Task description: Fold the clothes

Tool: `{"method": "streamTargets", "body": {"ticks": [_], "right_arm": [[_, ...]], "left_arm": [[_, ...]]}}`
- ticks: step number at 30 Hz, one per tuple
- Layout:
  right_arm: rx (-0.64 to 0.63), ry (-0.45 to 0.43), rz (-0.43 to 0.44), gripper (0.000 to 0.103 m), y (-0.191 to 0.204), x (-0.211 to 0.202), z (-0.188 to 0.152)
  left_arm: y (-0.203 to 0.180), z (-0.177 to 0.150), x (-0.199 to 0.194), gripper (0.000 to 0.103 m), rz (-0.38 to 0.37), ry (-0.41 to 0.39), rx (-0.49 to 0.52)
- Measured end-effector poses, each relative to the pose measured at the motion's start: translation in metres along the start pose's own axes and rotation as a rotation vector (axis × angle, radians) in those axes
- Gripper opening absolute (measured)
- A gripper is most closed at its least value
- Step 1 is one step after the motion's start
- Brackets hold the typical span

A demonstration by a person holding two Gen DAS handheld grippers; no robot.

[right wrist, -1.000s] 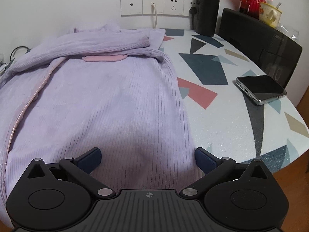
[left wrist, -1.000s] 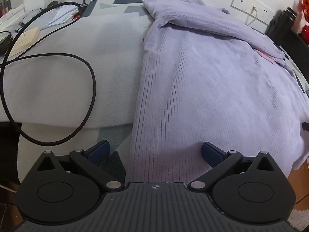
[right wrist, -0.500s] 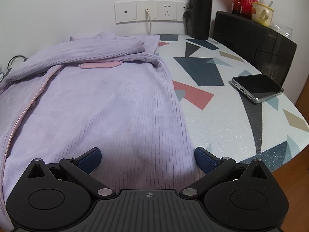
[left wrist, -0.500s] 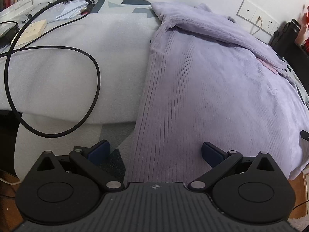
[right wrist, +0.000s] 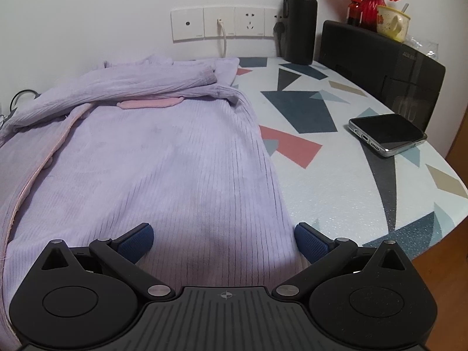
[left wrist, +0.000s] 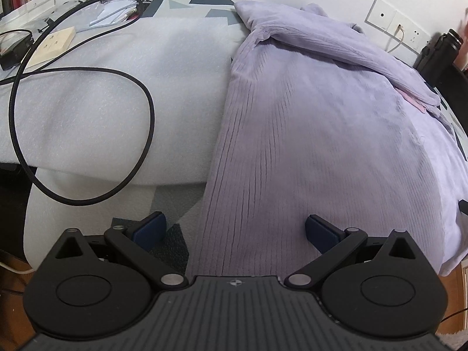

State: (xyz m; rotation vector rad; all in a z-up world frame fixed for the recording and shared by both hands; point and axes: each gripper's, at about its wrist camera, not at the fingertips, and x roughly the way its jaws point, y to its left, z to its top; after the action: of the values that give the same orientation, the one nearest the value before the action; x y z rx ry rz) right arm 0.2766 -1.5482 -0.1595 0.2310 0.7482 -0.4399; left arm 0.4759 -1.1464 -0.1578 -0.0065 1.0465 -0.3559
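A lilac ribbed garment (left wrist: 321, 134) (right wrist: 163, 158) with pink trim lies spread on the table, its sleeves folded across the far end. Its near hem hangs over the table's front edge. My left gripper (left wrist: 235, 232) is open at the hem's left corner, with the cloth's left edge between its blue pads but not pinched. At the hem's right corner, my right gripper (right wrist: 223, 241) is open as well, its pads wide on either side of the cloth's right edge.
A white foam sheet (left wrist: 117, 87) with a looped black cable (left wrist: 146, 99) lies left of the garment. On the patterned table (right wrist: 336, 181) lie a phone (right wrist: 386, 136), a black box (right wrist: 380, 70) and a black bottle (right wrist: 301, 20). Wall sockets (right wrist: 222, 25) sit behind.
Both grippers have drawn back slightly and risen, so more of the table and garment shows. The jaws stayed open and the garment has not moved.
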Motion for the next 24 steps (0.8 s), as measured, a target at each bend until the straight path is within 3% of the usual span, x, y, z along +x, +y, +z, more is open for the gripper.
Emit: {"method": "streamTargets", "body": {"ticks": [13,24], "right_arm": [[-0.004,0.041,0.001,0.102,0.001,0.003,0.006],[-0.004,0.051,-0.002,0.102,0.001,0.004,0.007]], "left_arm": [[0.000,0.005,0.002,0.103,0.007,0.028,-0.011],[0.003,0.015,0.008,0.103,0.022,0.063,-0.081]]}}
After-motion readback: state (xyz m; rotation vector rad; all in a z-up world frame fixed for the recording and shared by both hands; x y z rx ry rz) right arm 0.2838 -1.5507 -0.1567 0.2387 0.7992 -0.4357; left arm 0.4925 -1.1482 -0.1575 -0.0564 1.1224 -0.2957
